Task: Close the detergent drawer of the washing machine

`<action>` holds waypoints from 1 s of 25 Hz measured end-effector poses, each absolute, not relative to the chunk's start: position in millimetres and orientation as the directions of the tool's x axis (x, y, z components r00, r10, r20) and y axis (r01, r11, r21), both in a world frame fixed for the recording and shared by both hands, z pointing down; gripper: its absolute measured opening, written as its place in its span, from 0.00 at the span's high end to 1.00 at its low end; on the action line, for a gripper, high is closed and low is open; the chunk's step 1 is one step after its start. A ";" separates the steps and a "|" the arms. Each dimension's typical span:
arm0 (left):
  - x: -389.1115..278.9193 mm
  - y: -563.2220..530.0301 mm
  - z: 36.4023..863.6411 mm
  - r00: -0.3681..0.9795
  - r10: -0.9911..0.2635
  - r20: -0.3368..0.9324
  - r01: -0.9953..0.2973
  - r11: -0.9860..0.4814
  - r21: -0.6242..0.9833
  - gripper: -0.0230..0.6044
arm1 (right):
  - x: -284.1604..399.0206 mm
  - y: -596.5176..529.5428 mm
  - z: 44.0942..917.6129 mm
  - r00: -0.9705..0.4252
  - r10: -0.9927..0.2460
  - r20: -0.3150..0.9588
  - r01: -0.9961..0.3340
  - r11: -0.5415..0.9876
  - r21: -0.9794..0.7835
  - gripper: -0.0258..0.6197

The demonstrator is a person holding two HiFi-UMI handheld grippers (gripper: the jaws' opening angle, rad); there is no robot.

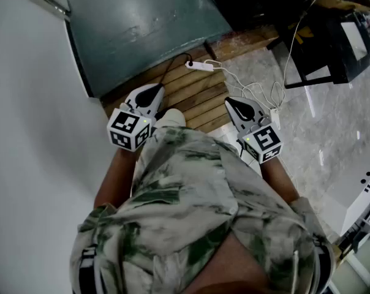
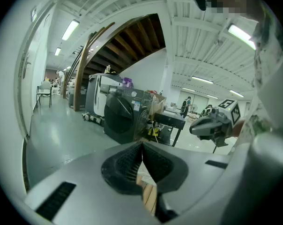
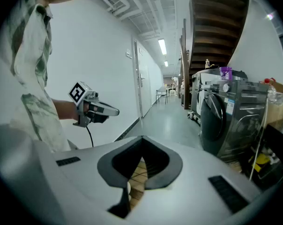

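Observation:
A dark front-loading washing machine (image 2: 120, 118) stands some way ahead on the hall floor; it also shows at the right of the right gripper view (image 3: 221, 121). I cannot make out its detergent drawer. My left gripper (image 1: 149, 92) and my right gripper (image 1: 235, 105) hang side by side in front of the person's body, above a wooden slat platform (image 1: 197, 94). Each has its jaws meeting at the tips with nothing between them, as both gripper views show: left gripper (image 2: 142, 145), right gripper (image 3: 142, 138). Neither touches anything.
A white power strip (image 1: 200, 65) with trailing cables lies on the slats. A white wall (image 1: 32, 103) runs along the left. A black table frame (image 1: 332, 48) stands at the right. A wooden staircase (image 2: 127, 36), a chair (image 2: 44, 90) and people at the back (image 2: 184, 107) are farther off.

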State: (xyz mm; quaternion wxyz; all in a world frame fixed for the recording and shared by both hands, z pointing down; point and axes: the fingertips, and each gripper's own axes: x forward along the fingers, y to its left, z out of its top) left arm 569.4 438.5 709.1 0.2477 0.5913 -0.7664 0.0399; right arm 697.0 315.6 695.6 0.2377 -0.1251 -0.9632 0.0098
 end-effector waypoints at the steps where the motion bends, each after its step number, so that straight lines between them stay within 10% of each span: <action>1: 560.8 447.4 704.7 -0.172 -0.887 0.430 -0.926 0.294 0.238 0.92 | 682.2 325.8 688.4 -0.856 0.250 0.452 0.241 0.967 -0.078 0.93; 25: 448.6 520.1 645.3 -0.216 -0.870 0.443 -0.921 0.333 0.205 0.91 | 523.5 437.4 614.5 -0.798 0.396 0.455 0.400 0.912 -0.091 0.83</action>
